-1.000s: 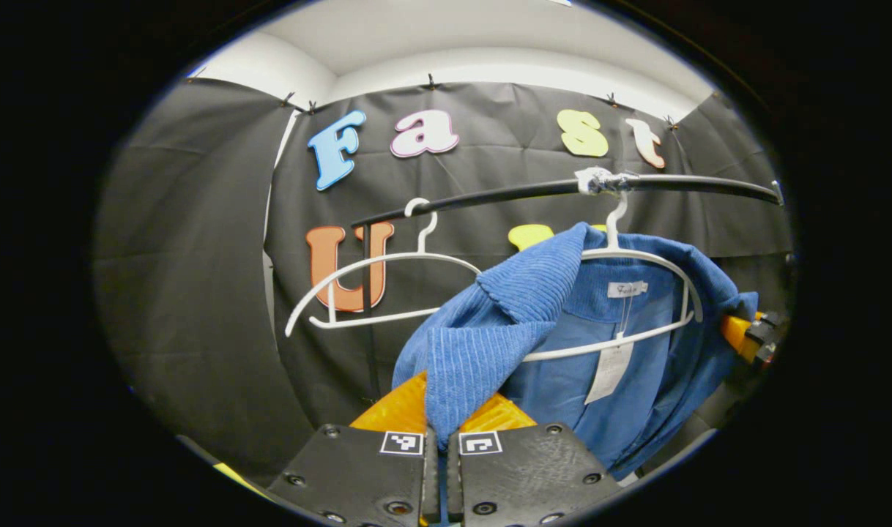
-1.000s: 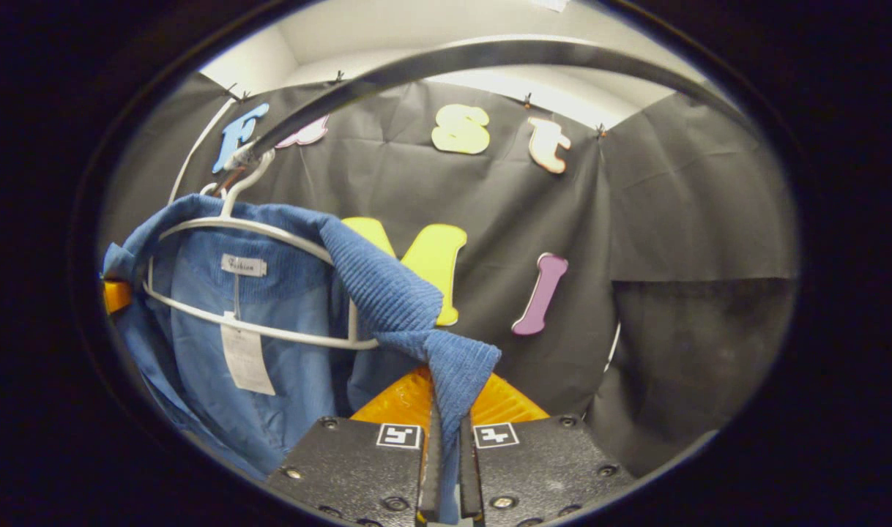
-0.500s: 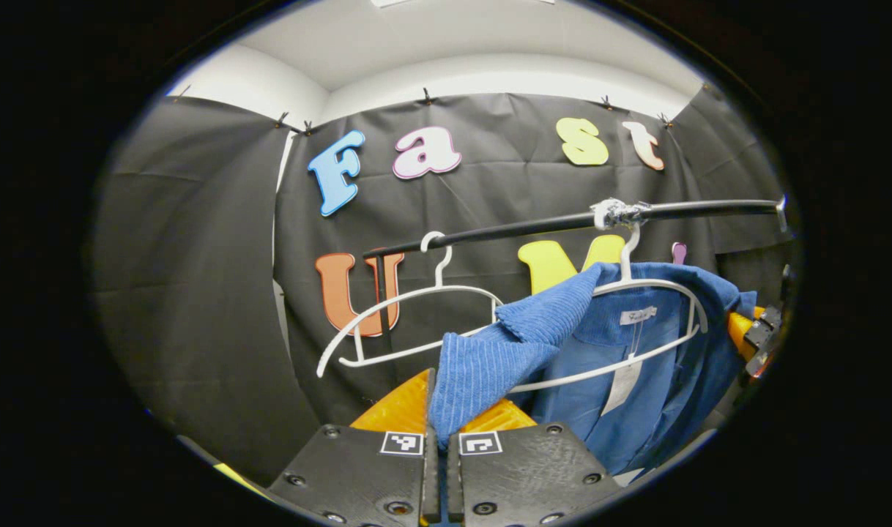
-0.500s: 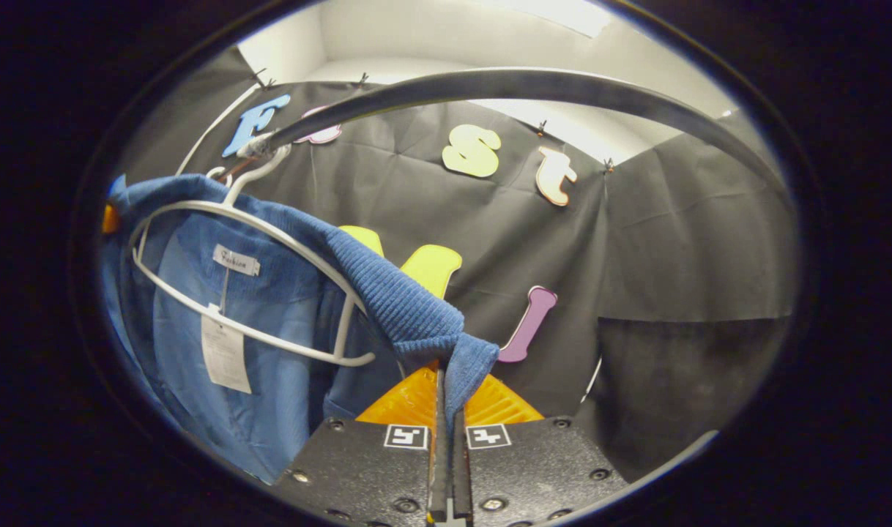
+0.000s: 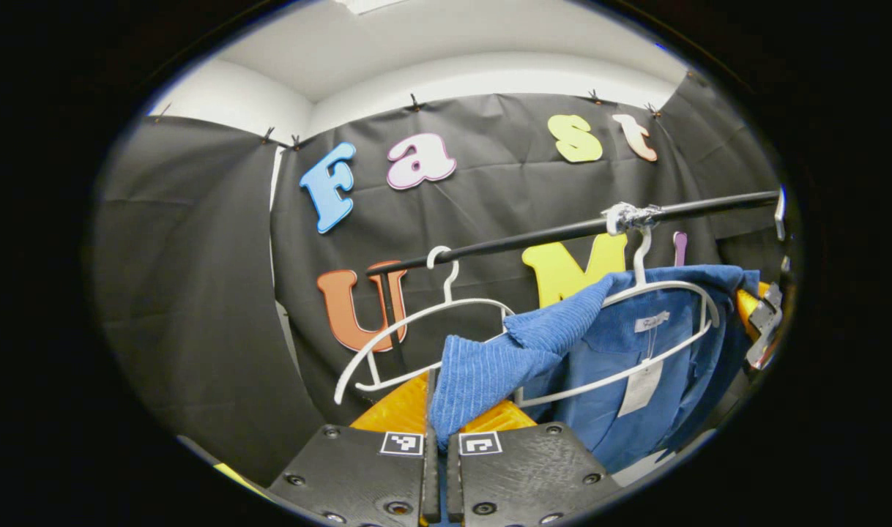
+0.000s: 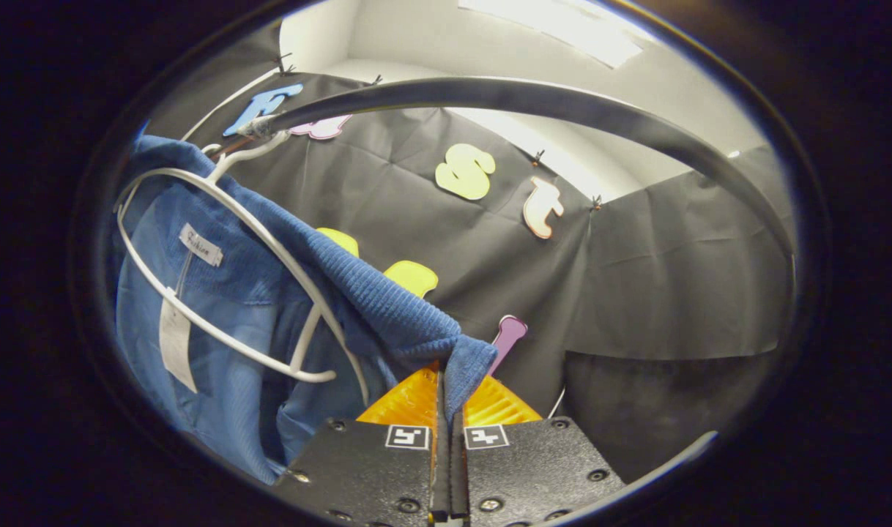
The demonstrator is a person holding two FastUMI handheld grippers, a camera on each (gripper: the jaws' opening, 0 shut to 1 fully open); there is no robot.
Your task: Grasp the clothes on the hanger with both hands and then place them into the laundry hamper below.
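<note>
We hold our left gripper (image 5: 436,432) up toward the rail (image 5: 534,236), fingers squeezed tight on one shoulder of the blue shirt (image 5: 490,369). The shirt hangs on a white hanger (image 5: 658,293), beside an empty hanger (image 5: 417,322). Our right gripper (image 6: 446,432) tilts upward, pinching the shirt's other shoulder.

L tool (image 5: 435,410) clamped on shirt (image 5: 490,366)

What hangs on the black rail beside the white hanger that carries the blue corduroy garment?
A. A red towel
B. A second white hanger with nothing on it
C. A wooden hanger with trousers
B: in the left gripper view, a bare second white hanger hooks onto the black rail beside the white hanger that carries the blue corduroy garment.
</note>
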